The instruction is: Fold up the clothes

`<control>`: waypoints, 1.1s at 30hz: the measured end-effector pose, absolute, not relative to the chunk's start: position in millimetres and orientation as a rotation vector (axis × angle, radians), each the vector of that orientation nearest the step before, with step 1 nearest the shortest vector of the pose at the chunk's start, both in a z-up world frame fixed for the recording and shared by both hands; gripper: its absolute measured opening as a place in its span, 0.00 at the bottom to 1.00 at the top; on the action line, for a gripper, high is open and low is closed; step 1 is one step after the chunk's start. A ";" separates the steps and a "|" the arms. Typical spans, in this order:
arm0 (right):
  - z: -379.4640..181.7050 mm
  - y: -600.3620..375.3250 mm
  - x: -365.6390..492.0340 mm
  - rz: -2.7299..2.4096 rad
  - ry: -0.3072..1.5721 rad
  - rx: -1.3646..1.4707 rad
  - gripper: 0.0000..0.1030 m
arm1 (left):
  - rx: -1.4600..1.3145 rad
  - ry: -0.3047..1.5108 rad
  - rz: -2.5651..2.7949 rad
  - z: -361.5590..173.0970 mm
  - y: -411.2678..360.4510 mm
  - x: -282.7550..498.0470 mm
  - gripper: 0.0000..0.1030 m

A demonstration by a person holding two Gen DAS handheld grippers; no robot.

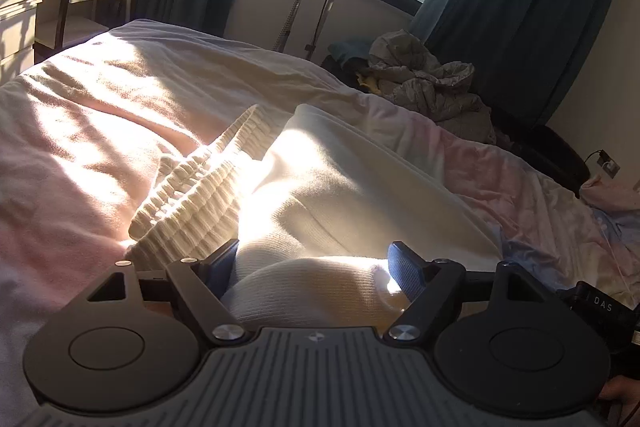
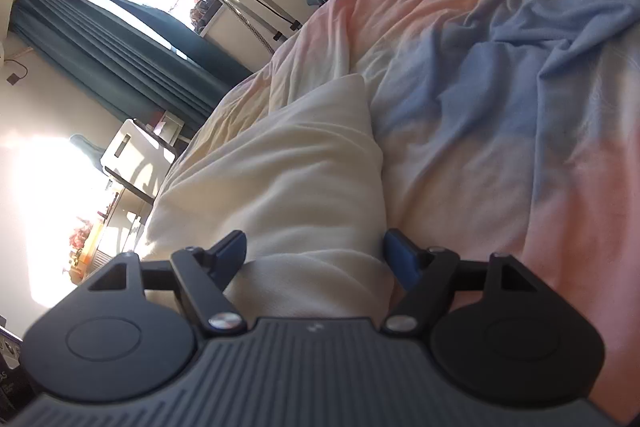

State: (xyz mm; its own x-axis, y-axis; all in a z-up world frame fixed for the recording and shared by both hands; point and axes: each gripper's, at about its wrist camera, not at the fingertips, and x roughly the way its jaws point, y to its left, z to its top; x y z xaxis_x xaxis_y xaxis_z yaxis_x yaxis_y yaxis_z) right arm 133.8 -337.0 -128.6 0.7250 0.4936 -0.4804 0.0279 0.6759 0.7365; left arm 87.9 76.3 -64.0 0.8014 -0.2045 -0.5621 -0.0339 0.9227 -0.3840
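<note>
Left wrist view only: ribbed hem of cream sweater; both hand-held grippers' grip on it unclear.

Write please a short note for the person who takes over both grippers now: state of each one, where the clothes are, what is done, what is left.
Left gripper: fingers wide, cream sweater bunched between them; a firm grip cannot be confirmed.
Right gripper: fingers wide, a fold of the same sweater between them; grip also unclear.
The sweater lies on the pink and blue bed cover, its ribbed hem towards the left gripper's side.
Done: it looks partly gathered, not neatly folded.
Left: flatten it and finish the fold. A crumpled grey garment waits at the far edge.
</note>
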 end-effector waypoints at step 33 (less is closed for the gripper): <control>-120.7 -317.2 138.5 0.383 0.633 0.733 0.76 | -0.632 0.569 0.071 -70.2 136.6 111.0 0.55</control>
